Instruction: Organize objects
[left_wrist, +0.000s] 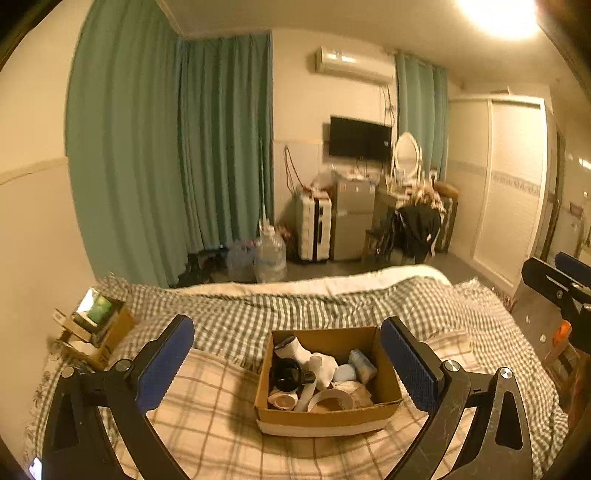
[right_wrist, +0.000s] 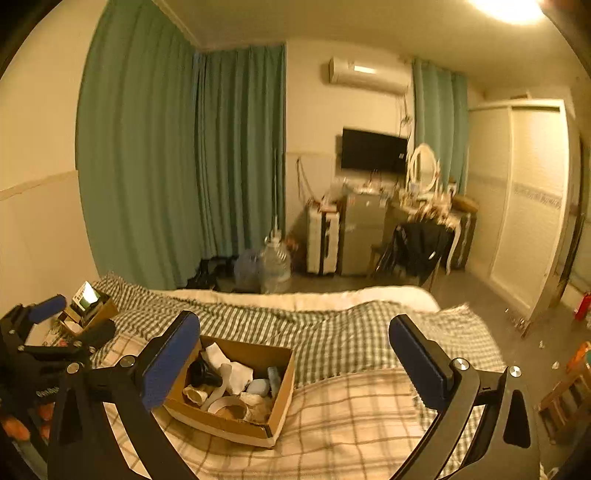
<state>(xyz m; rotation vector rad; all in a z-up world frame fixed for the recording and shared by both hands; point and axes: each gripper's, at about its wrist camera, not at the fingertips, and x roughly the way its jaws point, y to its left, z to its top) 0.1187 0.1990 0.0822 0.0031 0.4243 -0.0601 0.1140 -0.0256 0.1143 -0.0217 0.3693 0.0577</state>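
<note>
An open cardboard box (left_wrist: 328, 415) sits on the bed, holding several small things: a black lens-like object (left_wrist: 290, 374), white cloth (left_wrist: 321, 363), a tape roll (left_wrist: 328, 398) and a pale blue item (left_wrist: 345, 372). My left gripper (left_wrist: 288, 363) is open and empty, its blue pads either side of the box and nearer the camera. The box also shows in the right wrist view (right_wrist: 236, 424), lower left. My right gripper (right_wrist: 295, 363) is open and empty, to the right of the box above the plaid blanket.
A second cardboard box (left_wrist: 98, 328) with a lit green item stands at the bed's far left by the wall. The bed has a checked blanket (left_wrist: 295, 306). Beyond are water jugs (left_wrist: 269, 254), a suitcase (left_wrist: 314, 225), a fridge and a cluttered dresser.
</note>
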